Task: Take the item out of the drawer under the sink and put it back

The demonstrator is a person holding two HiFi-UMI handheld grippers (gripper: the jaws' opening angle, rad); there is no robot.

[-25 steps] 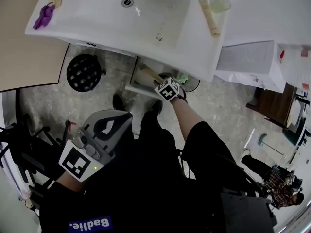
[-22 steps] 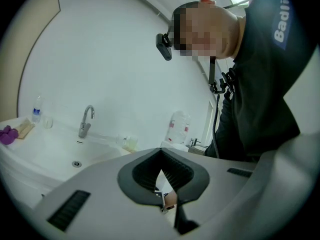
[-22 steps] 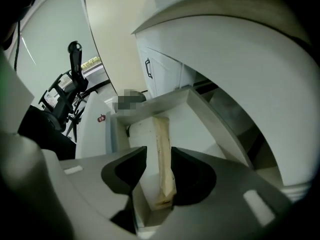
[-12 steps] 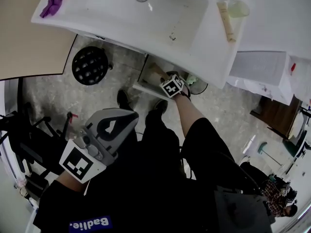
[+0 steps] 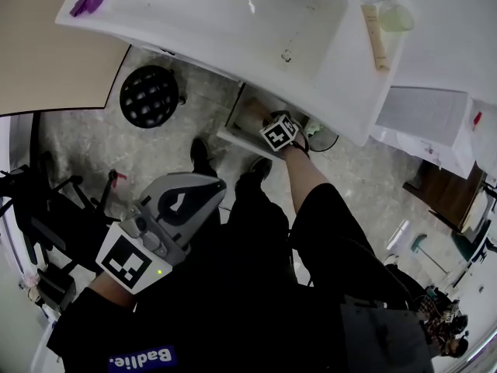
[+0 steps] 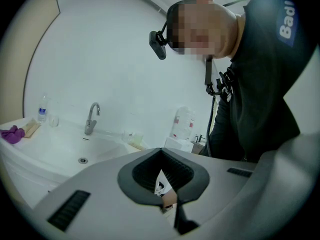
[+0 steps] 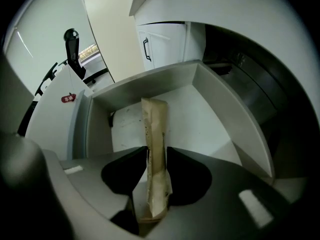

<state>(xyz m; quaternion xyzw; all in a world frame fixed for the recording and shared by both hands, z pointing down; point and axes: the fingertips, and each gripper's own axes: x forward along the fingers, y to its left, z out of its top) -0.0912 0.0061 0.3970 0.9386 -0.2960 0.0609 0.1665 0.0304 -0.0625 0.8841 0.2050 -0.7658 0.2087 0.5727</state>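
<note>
Beneath the sink (image 5: 194,14), the drawer (image 7: 150,81) stands pulled open, and my right gripper (image 7: 152,184) reaches in over it. Its jaws are clamped on the near end of a long tan paper packet (image 7: 155,134), the task's item. The packet's free end projects forward over the drawer's white floor. I cannot tell whether that end touches the floor or hangs just above it. In the head view only the marker cube of this gripper (image 5: 279,133) shows, at the sink's front edge, with the jaws tucked out of sight below.

My left gripper (image 5: 178,208) is held back near my body, well apart from the drawer. Its jaw tips meet with nothing between them, and it takes no part in this step.

I judge the step in hand to be carrying the packet across the drawer opening. One moment alone does not show whether it is leaving or returning.

To do it well, I would:
- keep the clamp firm, since the grip sits at one end and the long free length may sag or swing;
- move along the drawer's axis, keeping the packet clear of the side walls and the sink's underside;
- if returning it, lay the far end down before parting the jaws.
</note>
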